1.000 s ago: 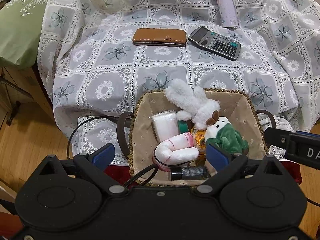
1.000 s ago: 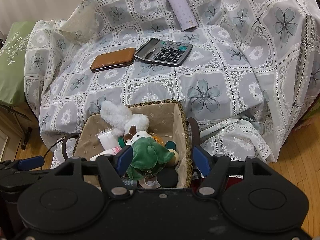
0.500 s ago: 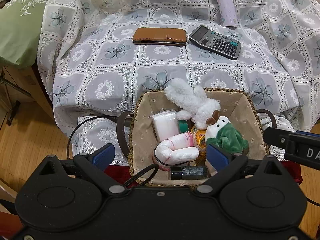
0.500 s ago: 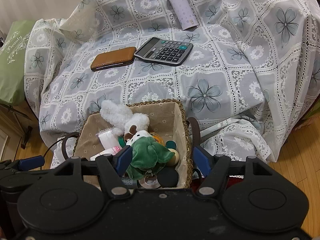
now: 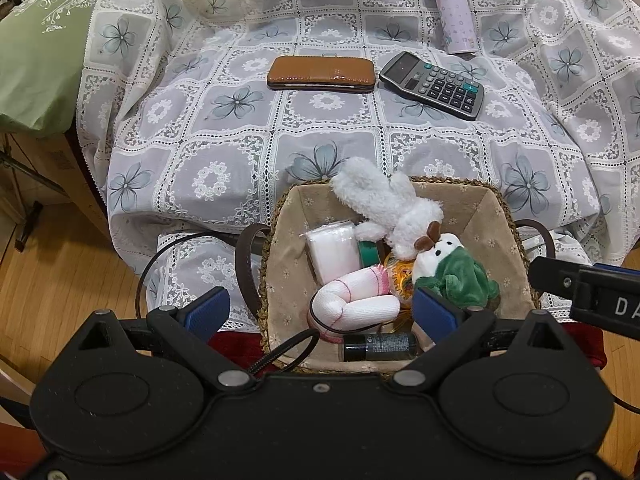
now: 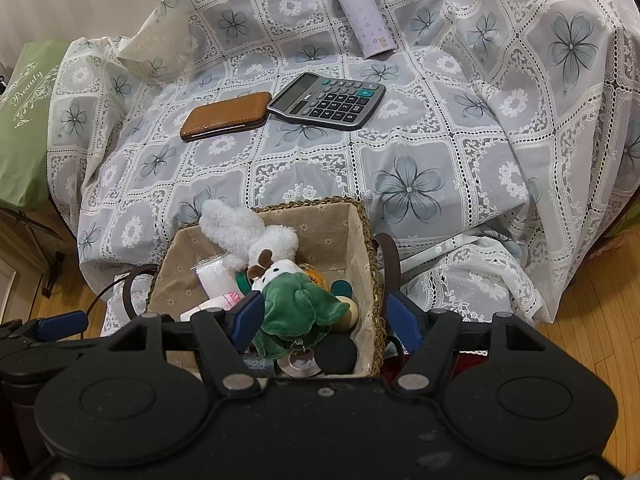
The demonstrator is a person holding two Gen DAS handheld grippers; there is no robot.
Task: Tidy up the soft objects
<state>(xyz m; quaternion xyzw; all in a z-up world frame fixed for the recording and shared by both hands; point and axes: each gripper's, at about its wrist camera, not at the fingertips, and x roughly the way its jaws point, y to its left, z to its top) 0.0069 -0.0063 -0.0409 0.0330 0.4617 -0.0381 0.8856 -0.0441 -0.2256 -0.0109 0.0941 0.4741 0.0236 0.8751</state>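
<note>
Hovering: left gripper point(image 5: 320, 314), right gripper point(image 6: 326, 318), fingers spread, empty, over basket point(image 5: 496, 204).
Next: pinch green plush point(image 6: 298, 308).

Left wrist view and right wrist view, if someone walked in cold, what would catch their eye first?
Probably the woven basket in the foreground, crammed with soft things: a fluffy white plush draped over its far rim and a green-clad plush toy lying between the open right gripper's fingers. Beyond it, on the floral lace cloth, lie a brown wallet, a calculator and a lilac bottle.
</note>
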